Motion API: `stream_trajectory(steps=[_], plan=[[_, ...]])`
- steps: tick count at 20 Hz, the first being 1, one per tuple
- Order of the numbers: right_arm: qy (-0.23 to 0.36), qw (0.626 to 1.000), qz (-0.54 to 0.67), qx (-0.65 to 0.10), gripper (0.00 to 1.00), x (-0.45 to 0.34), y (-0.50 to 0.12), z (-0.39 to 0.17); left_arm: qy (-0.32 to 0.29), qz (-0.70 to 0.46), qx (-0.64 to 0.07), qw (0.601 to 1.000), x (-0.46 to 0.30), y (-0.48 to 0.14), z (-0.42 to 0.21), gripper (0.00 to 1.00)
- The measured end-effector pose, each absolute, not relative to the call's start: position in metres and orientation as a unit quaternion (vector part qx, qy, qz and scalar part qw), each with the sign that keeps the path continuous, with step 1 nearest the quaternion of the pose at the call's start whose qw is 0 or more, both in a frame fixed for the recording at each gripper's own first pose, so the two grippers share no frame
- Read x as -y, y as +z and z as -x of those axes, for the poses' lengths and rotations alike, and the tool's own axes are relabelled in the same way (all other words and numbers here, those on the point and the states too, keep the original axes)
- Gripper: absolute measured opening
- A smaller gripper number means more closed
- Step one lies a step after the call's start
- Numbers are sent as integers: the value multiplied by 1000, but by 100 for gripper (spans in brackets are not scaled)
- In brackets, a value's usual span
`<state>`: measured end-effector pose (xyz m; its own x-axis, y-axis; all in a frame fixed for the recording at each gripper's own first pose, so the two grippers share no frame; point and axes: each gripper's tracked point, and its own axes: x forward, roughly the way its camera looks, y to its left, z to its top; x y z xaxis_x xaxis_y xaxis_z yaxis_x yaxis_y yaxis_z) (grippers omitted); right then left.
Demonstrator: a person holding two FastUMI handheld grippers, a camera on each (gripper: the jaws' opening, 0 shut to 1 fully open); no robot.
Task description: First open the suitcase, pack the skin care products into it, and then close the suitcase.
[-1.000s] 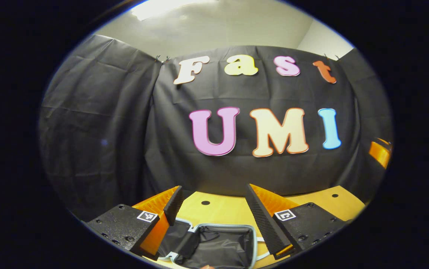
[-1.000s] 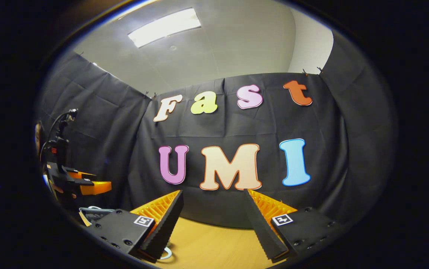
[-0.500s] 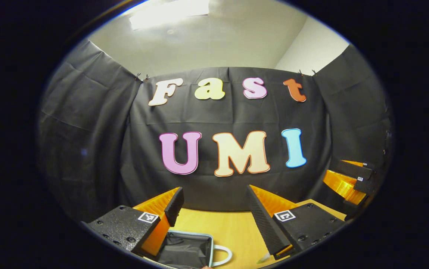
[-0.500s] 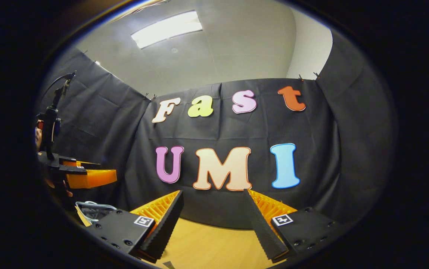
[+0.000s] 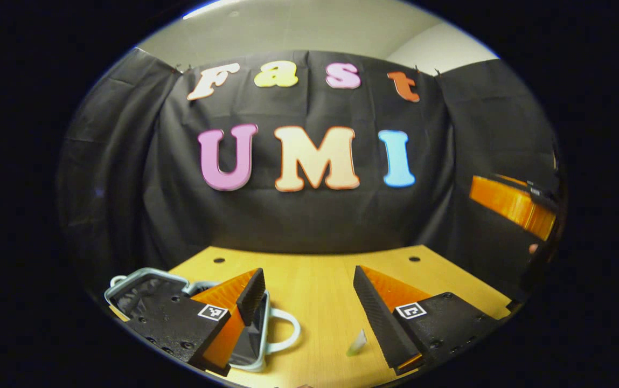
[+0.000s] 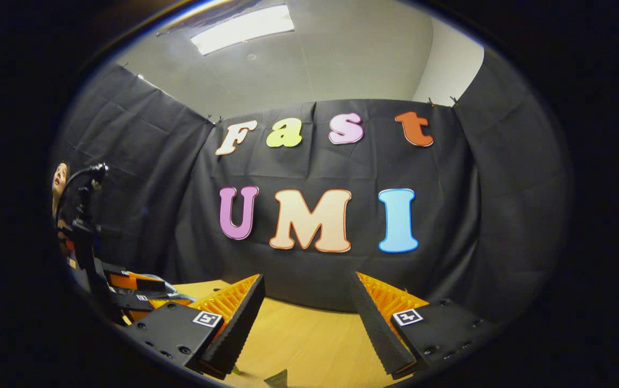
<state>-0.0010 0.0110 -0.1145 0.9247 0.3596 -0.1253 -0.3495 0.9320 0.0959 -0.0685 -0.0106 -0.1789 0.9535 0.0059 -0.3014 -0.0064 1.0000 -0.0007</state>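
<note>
The open suitcase (image 5: 142, 283) lies on the bench (image 5: 314, 280) at eight o'clock, under the left gripper (image 5: 309, 302), nearer than the right gripper (image 6: 309, 318). Both grippers' fingers are spread, holding nothing.

Both tools (image 5: 309, 302) (image 6: 306, 318) agape, empty.

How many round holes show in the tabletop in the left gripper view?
2: one hole at the table's far left, behind the suitcase, and one hole at its far right. The tongs cover much of the near tabletop, so more may be hidden.
</note>
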Motion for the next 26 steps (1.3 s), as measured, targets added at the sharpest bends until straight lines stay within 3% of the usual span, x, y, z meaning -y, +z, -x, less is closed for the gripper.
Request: stream_trajectory(steps=[4,11,12,14,15,19,22,26], plan=[[191,976,-7,-107,98,-7,-142,13,-37,28,-211,976,51,-240,86,95],[206,966,19,-157,98,0,-175,33,-64,69,-257,962,85,-317,89,70],[211,963,19,-165,99,-2,-182,37,-67,75,-261,960,89,-327,87,72],[220,959,17,-178,99,-6,-194,46,-65,85,-274,956,90,-341,83,60],[225,957,14,-183,100,-9,-197,50,-62,87,-285,952,88,-348,80,43],[246,949,20,-198,100,-20,-225,66,-54,89,-304,947,80,-358,76,18],[244,944,25,-219,99,-20,-260,76,-52,94,-319,942,79,-358,75,12],[248,930,20,-271,99,-28,-318,97,-54,87,-324,941,77,-341,80,12]])
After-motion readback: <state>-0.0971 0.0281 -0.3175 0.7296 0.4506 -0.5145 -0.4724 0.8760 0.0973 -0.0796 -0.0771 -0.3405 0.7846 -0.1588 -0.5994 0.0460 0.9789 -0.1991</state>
